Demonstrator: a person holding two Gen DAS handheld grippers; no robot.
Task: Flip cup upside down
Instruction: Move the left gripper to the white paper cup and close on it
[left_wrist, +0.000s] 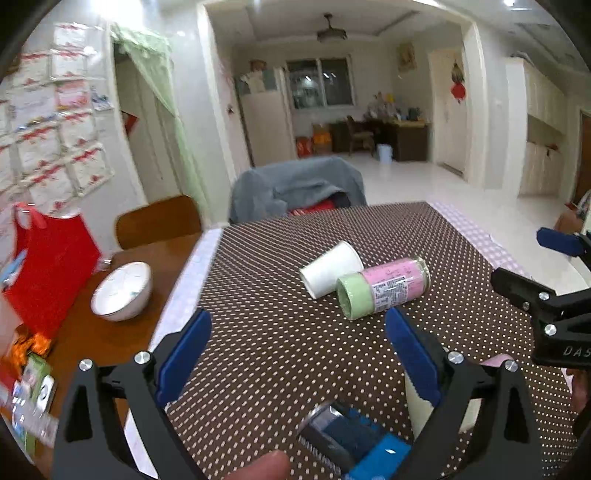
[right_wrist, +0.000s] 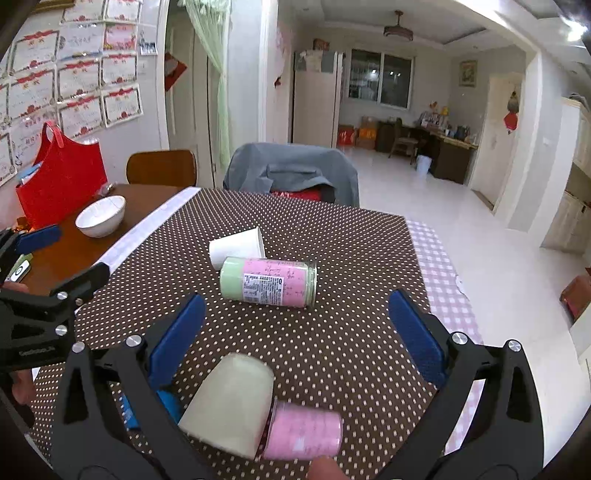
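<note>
A white paper cup (left_wrist: 330, 268) lies on its side on the brown dotted tablecloth (left_wrist: 280, 350), touching a pink bottle with a green cap (left_wrist: 384, 291). Both show in the right wrist view, the cup (right_wrist: 236, 246) behind the bottle (right_wrist: 269, 281). My left gripper (left_wrist: 297, 345) is open and empty, short of them. My right gripper (right_wrist: 295, 325) is open and empty, also short of them. A cream and pink bottle (right_wrist: 258, 410) lies close below the right gripper, between its arms. The right gripper shows at the left view's right edge (left_wrist: 546, 266).
A white bowl (right_wrist: 100, 215) and a red bag (right_wrist: 61, 184) sit on the bare wood table at left. A blue and grey object (left_wrist: 351, 439) lies near the front edge. A chair draped with a grey jacket (right_wrist: 291, 173) stands behind the table.
</note>
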